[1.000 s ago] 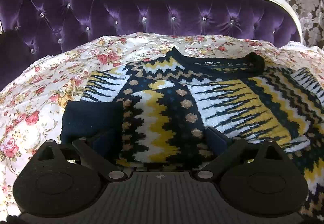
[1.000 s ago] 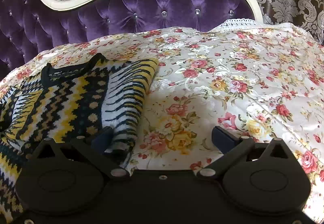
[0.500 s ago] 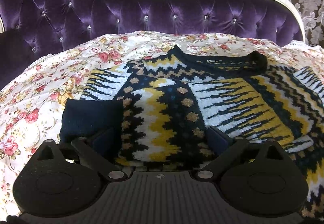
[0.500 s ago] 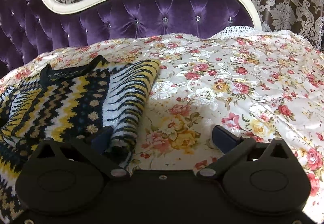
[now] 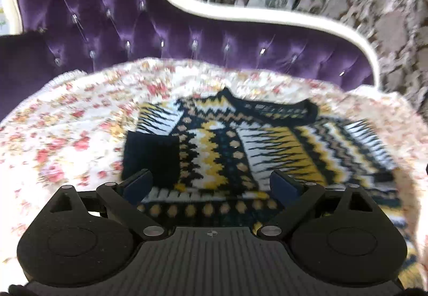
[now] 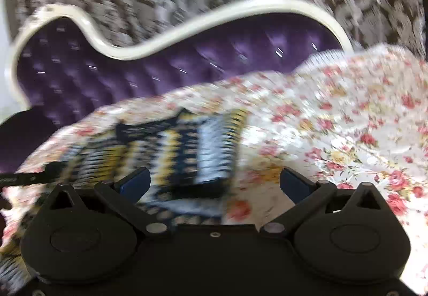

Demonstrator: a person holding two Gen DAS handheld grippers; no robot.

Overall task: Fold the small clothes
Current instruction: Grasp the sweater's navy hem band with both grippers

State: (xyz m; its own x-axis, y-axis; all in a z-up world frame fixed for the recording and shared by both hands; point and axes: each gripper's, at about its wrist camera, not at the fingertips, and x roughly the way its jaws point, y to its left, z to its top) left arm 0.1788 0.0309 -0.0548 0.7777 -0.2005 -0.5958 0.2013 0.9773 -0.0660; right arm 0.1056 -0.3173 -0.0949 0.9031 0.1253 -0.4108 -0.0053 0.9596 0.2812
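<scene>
The knitted sweater with navy, yellow and white zigzag bands [image 5: 240,151] lies flat on the floral satin bedspread with red and yellow roses [image 5: 67,140], collar toward the purple tufted velvet headboard with a cream frame [image 5: 160,36]. Both sleeves look folded in over the body, the navy cuff [image 5: 151,154] resting on the left half.

The left hand-held gripper [image 5: 211,185] hovers above the lower part of the sweater, its jaws wide and just closing a little, with nothing pinched between them. The right hand-held gripper [image 6: 214,183] is also spread wide and empty, over the sweater's right edge [image 6: 219,151] and the bare bedspread beside it.

The likely step is the cross fold, hem up to collar. To do it well, each gripper should come down on a hem corner, pinch all layers including the tucked sleeve, and lift both corners level and together so the sleeves do not slide out. The satin looks slippery, so the sweater may drag.

No containers are visible in either view; both pictures are blurred.
</scene>
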